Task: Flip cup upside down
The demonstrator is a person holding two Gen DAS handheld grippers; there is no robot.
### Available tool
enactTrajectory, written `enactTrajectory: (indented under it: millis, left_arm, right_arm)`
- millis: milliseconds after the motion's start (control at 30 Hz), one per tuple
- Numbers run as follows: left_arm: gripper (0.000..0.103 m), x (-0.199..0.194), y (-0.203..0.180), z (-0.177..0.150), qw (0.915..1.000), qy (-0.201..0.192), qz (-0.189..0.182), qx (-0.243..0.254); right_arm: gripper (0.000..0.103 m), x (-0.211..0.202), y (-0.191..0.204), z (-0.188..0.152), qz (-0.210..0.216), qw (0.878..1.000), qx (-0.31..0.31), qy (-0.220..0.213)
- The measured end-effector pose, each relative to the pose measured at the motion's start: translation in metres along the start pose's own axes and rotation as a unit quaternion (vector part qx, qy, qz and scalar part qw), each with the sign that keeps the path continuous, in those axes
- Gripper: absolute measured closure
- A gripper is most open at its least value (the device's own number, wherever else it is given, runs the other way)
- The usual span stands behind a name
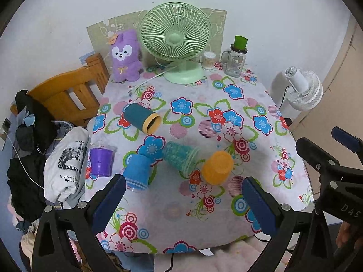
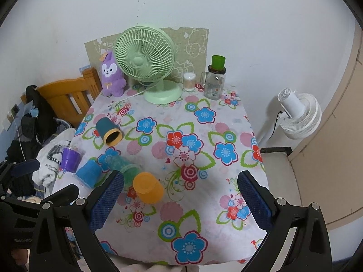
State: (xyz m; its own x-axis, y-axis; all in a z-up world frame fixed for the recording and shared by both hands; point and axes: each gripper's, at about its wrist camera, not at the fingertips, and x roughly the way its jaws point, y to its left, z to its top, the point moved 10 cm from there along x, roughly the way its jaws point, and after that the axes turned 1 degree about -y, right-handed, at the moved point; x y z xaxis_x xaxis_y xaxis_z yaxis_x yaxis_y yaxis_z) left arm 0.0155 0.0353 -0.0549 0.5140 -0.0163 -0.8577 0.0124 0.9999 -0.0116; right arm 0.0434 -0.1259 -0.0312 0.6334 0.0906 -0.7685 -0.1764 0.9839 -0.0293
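Observation:
Several cups sit on the flowered tablecloth (image 1: pixel 204 222). An orange cup (image 1: pixel 217 167) (image 2: pixel 148 187) stands upside down. A blue cup (image 1: pixel 137 171) (image 2: pixel 88 172) stands upside down. A teal glitter cup (image 1: pixel 180 156) (image 2: pixel 123 167) lies on its side between them. A dark teal cup with a yellow rim (image 1: pixel 141 117) (image 2: pixel 109 131) lies on its side further back. A purple cup (image 1: pixel 101 161) (image 2: pixel 70 158) stands upright at the left edge. My left gripper (image 1: pixel 183 206) is open and empty above the near table edge. My right gripper (image 2: pixel 180 204) is open and empty, right of the orange cup.
A green desk fan (image 1: pixel 175 40), a purple plush toy (image 1: pixel 124 55), a cotton swab jar (image 1: pixel 208 60) and a glass jar with a green cup on top (image 1: pixel 236 62) stand at the back. A wooden chair (image 1: pixel 68 95) with clothes stands left. A white fan (image 1: pixel 304 88) stands right.

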Motion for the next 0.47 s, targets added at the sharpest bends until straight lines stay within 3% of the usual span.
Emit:
enactTrajectory:
  millis: [467]
  left_arm:
    - [0.000, 0.0094, 0.0027, 0.0014, 0.9999, 0.011, -0.002, -0.002]
  right_arm:
    - [0.002, 0.0074, -0.0015, 0.0019, -0.003, 1.000, 0.006, 0.008]
